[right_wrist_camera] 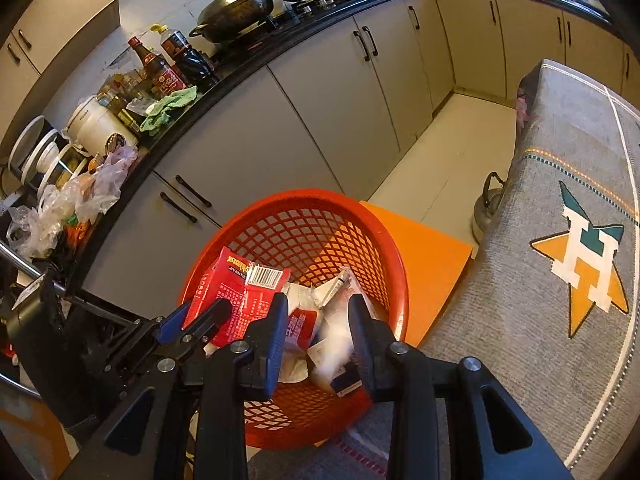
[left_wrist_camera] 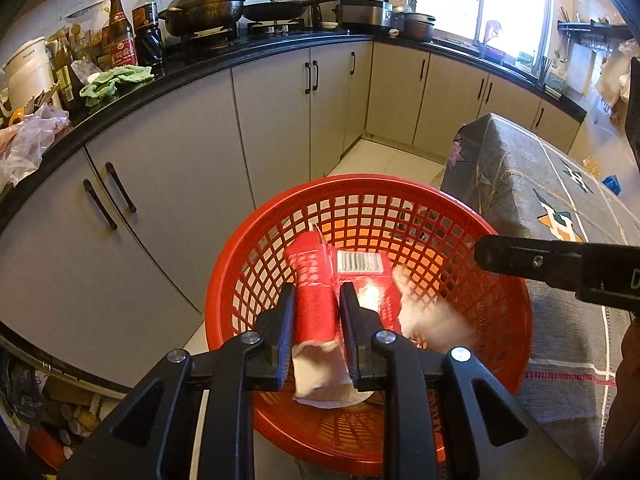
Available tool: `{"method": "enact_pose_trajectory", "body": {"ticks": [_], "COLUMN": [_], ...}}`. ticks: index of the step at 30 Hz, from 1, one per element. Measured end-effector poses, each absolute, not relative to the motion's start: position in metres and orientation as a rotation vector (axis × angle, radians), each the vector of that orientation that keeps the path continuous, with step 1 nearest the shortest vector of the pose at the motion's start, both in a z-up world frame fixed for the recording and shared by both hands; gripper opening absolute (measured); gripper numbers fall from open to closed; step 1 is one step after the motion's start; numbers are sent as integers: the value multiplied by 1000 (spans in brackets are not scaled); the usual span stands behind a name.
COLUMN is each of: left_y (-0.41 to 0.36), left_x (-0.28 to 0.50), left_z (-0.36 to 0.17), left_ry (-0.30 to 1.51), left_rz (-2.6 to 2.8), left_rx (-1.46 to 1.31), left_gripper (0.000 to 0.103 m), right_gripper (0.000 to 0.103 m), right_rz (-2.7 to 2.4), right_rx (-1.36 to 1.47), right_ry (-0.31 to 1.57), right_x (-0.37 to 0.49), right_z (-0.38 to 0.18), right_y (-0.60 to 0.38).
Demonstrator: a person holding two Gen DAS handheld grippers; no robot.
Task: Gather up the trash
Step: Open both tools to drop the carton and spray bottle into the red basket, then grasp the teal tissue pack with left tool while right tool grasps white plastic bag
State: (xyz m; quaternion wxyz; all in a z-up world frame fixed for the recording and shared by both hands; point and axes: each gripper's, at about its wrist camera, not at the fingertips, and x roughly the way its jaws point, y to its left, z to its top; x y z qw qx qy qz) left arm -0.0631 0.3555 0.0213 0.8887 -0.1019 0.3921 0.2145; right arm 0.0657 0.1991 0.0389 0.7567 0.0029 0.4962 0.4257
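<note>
Over the red basket (left_wrist_camera: 240, 264), the left gripper (left_wrist_camera: 316, 312) clamps a red packet (left_wrist_camera: 316, 300) with a barcode at 12 o'clock. Its print reads "JIYANTIE". The right gripper (right_wrist_camera: 318, 320) is spread apart, a blurred wrapper (right_wrist_camera: 336, 336) between its fingers

The basket (right_wrist_camera: 394, 264) stands on the floor beside the cloth-covered tabletop (right_wrist_camera: 560, 360), against its left edge, with the cabinet fronts (right_wrist_camera: 248, 152) across the floor on its other side. A flat board (right_wrist_camera: 432, 268) lies under the basket and juts out behind it toward the kettle (right_wrist_camera: 486, 208), which sits on the floor at the foot of the tabletop. Inside the basket lie crumpled wrappers (right_wrist_camera: 296, 332). The left gripper (left_wrist_camera: 318, 308) hangs over the basket's near rim, a packet (left_wrist_camera: 316, 280) between its jaws. The right gripper (right_wrist_camera: 318, 316) is above the basket, nearer the tabletop, a blurred wrapper (right_wrist_camera: 336, 340) between its jaws.
</note>
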Motion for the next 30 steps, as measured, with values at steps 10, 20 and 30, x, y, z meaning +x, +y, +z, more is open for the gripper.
{"method": "enact_pose_trajectory", "body": {"ticks": [10,20,30], "left_y": [349,301,228], "left_x": [-75,-89,-81], "left_z": [32,58,69], "left_ry": [785,728,725], "left_rz": [461,404,285], "left_rx": [-221,-167,-94], "left_gripper": [42,49,50], "right_gripper": [35,39,39], "right_rz": [923,854,758], "right_rx": [6,1,87], "right_ry": [1024,987,963], "right_x": [49,26,12], "right_z": [58,67,66], "right_y": [175,119,21]}}
